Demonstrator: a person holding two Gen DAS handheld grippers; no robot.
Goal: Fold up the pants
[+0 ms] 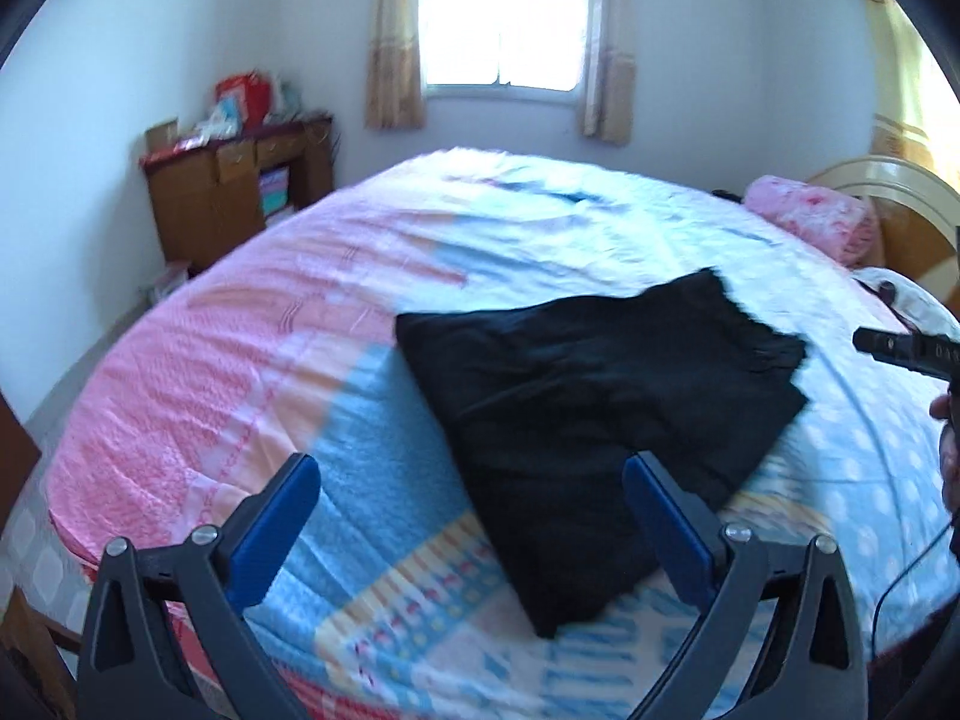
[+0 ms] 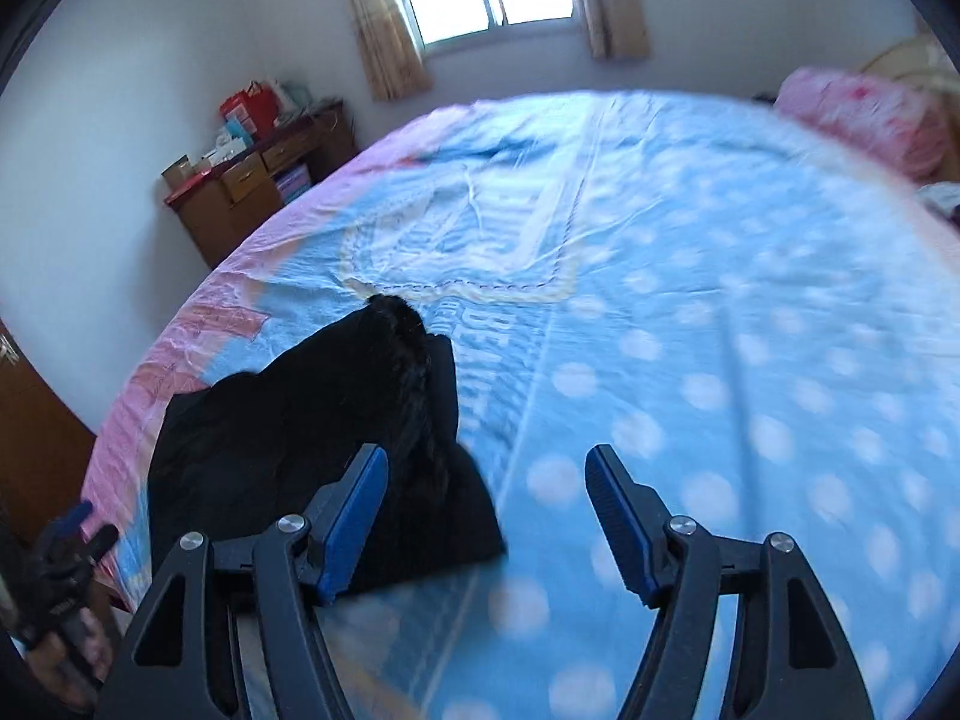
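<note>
Pants (image 1: 594, 414), black and already folded into a flat bundle, lay on the bed (image 1: 240, 360), near its close edge. On the far left a wood desk (image 1: 240, 192) stood by the wall, well away from them. The left gripper (image 1: 471, 510) hung over the bed with its jaws wide apart and nothing between them; its right finger crossed in front of the bundle, but I could not tell if it touched. That looked like a let-go, so the fold could rest flat. The right gripper (image 2: 486, 510) was just right of the pants, jaws apart and empty too. A pink pillow (image 1: 810, 216) sat far right, out of the way.
</note>
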